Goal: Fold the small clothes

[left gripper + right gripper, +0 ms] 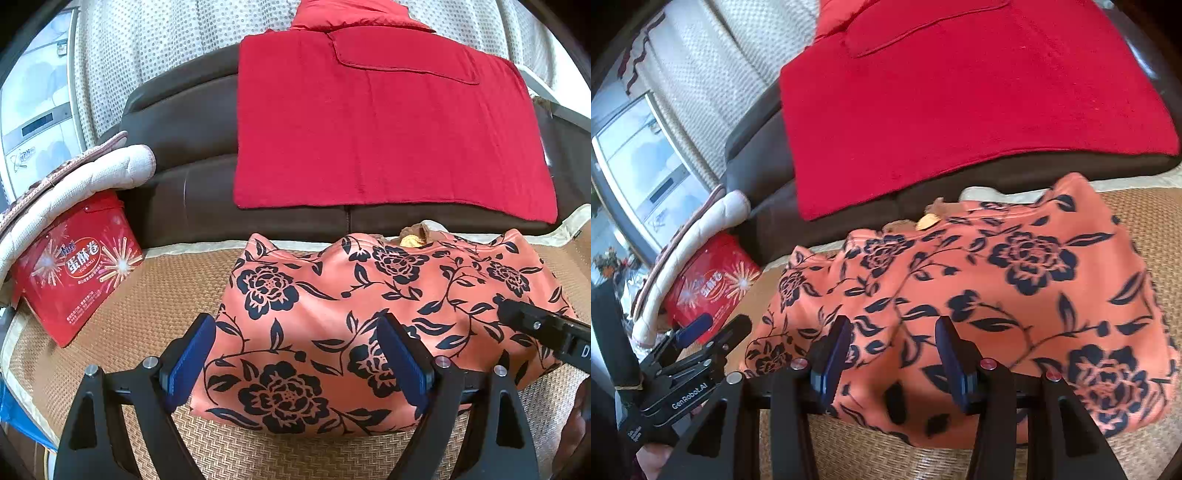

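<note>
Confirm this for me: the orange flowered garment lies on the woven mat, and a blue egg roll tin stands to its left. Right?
Not quite. The tin is red, not blue, as the left wrist view shows. The rest holds: the orange flowered garment lies on the woven mat, with the tin to its left.

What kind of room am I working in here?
Most likely a home living room. A dark leather sofa with a red blanket draped on it sits behind the woven mat where the floral garment lies, and a red egg-roll snack box stands nearby.
</note>
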`<action>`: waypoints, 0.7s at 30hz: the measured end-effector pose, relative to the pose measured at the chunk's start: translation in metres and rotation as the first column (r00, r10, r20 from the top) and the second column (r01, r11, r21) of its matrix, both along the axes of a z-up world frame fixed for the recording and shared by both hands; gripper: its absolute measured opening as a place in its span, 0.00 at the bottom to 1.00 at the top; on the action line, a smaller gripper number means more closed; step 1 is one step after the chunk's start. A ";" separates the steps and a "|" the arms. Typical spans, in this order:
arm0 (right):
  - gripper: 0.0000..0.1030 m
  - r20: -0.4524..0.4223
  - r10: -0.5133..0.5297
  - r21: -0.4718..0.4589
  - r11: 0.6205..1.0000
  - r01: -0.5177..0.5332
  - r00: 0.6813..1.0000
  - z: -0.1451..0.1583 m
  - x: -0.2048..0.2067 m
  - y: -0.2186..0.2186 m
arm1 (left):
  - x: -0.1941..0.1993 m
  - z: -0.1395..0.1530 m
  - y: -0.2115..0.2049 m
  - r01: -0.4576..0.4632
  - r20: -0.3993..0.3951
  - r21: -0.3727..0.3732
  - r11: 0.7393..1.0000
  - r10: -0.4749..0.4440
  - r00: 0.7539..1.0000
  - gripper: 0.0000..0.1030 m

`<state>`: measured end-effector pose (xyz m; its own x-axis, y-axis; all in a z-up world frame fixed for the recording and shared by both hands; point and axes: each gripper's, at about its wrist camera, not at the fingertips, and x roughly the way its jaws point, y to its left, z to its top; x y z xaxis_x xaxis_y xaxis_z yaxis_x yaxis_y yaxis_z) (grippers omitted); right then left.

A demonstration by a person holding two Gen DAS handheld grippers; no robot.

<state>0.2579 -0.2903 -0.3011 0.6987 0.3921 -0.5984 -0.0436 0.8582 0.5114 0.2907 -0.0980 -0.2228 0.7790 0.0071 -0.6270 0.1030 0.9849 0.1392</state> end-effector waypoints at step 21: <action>0.50 -0.055 -0.108 -0.024 0.994 0.106 0.993 -0.019 0.010 -0.036 | 0.052 -0.066 0.028 -0.178 -0.289 -0.021 0.984 0.165 0.943 0.87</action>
